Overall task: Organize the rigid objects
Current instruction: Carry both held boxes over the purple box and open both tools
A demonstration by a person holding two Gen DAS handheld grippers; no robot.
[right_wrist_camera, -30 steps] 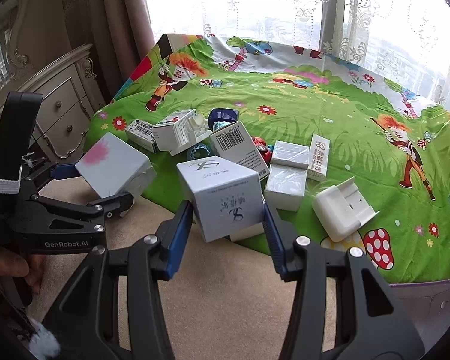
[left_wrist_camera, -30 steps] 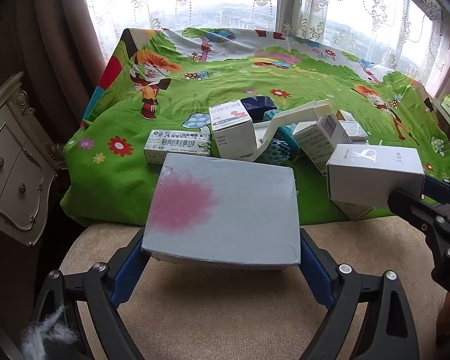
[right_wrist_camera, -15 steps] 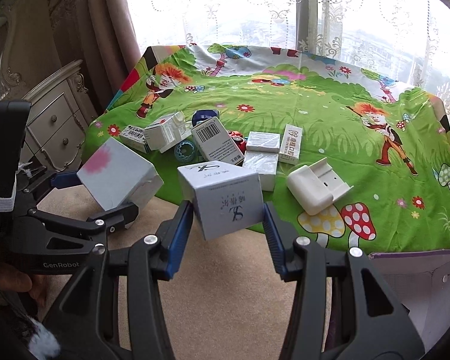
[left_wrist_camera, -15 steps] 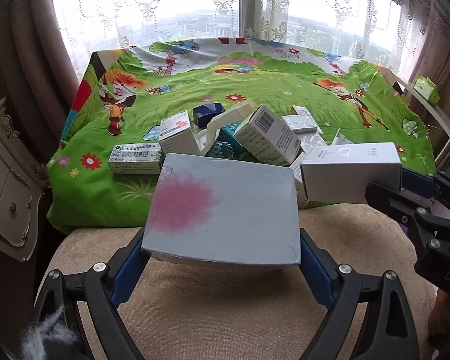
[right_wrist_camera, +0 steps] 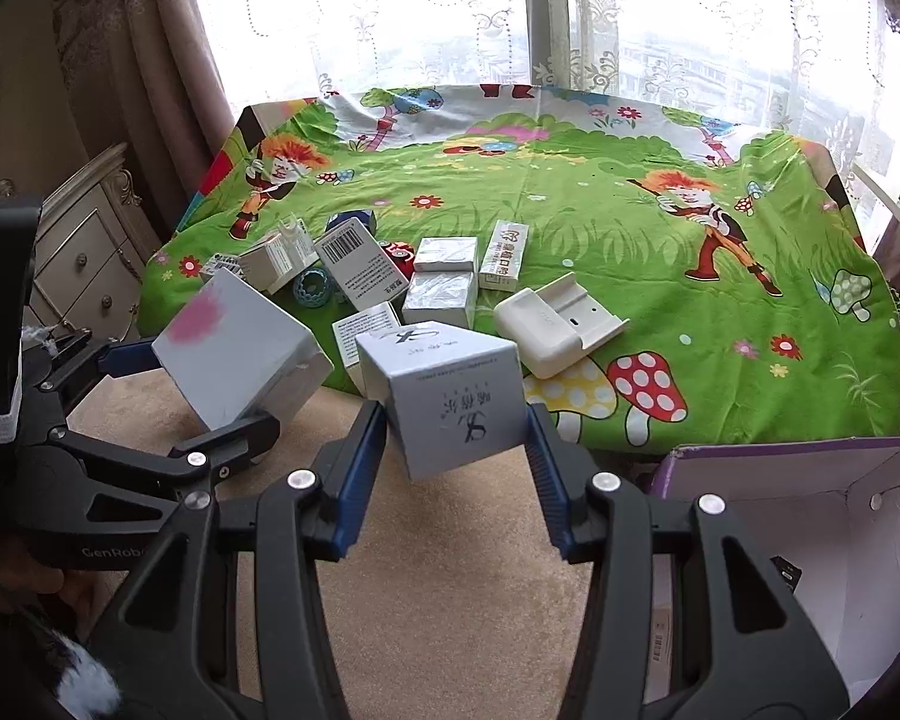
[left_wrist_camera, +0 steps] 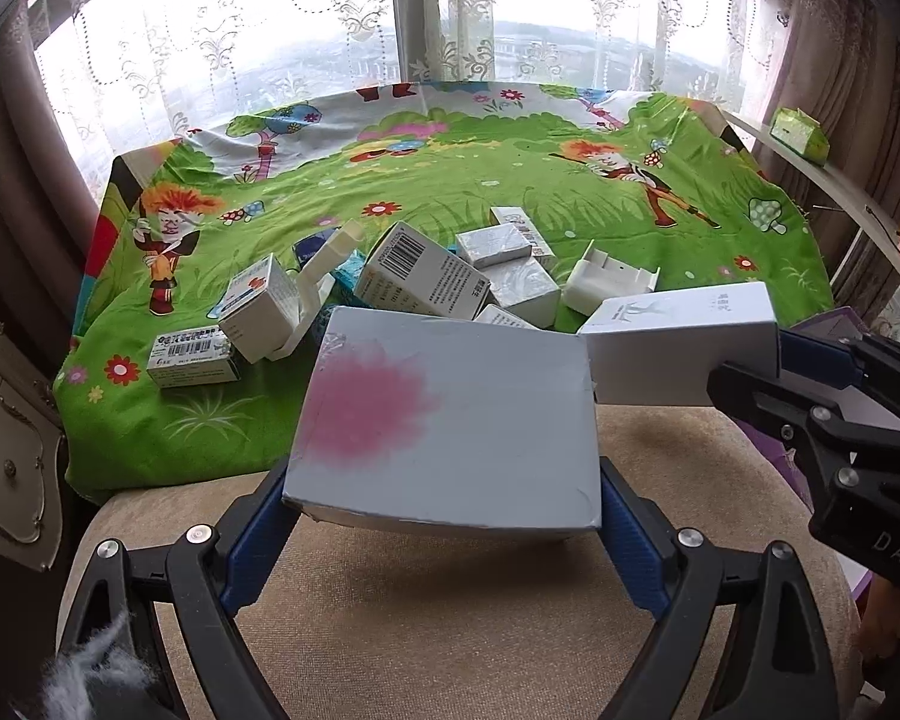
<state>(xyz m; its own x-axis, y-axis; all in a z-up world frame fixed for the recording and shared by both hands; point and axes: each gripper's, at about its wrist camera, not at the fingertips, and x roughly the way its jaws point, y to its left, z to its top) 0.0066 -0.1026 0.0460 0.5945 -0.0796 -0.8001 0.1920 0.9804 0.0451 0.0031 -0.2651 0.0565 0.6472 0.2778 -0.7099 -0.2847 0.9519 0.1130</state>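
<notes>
My left wrist camera looks steeply down along its fingers, close over the beige cushion [left_wrist_camera: 450, 612], toward the green cloth [left_wrist_camera: 510, 180] at upper frame. My right wrist camera faces likewise. Both share the cloth, the cluttered boxes [right_wrist_camera: 438, 294] and the window.

A home: lace curtains [left_wrist_camera: 306, 30], ornate dresser [right_wrist_camera: 84, 252].

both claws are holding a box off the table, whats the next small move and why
Probably swing the right claw toward the open purple box at the lower right and bring its white box with black lettering over the opening. Both boxes are already gripped and clear of the green cloth, and that open box is the nearest spot. The left claw can follow with the pink-stained box.
</notes>
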